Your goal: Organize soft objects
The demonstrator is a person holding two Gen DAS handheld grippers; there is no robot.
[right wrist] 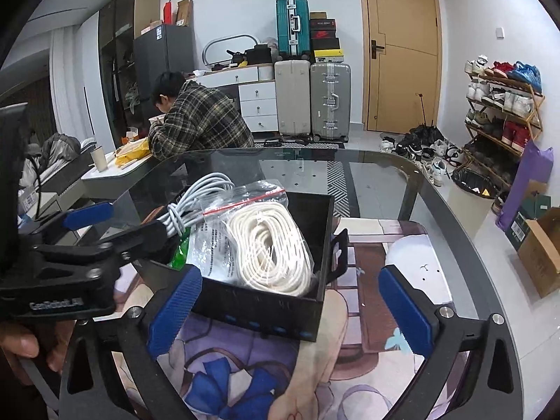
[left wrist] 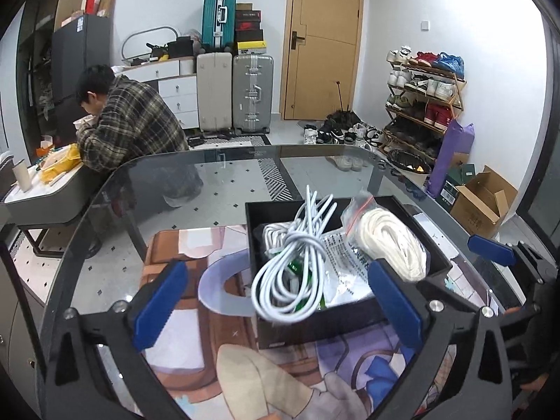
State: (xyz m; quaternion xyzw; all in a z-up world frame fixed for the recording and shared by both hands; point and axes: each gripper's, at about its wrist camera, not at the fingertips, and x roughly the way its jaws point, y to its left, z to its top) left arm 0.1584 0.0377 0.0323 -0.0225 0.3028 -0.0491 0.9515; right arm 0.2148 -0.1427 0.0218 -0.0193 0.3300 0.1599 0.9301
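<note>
Above the black box, left tongs and right tongs tilted downward, both wide open, empty

White cable coil, bagged rope in black box

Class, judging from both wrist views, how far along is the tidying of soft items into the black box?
Done: the white cable bundle, bagged cream rope and printed plastic bags sit in the black box. In hand: nothing; the left claw and right claw are open. Left: no loose soft items visible on the glass table.
</note>
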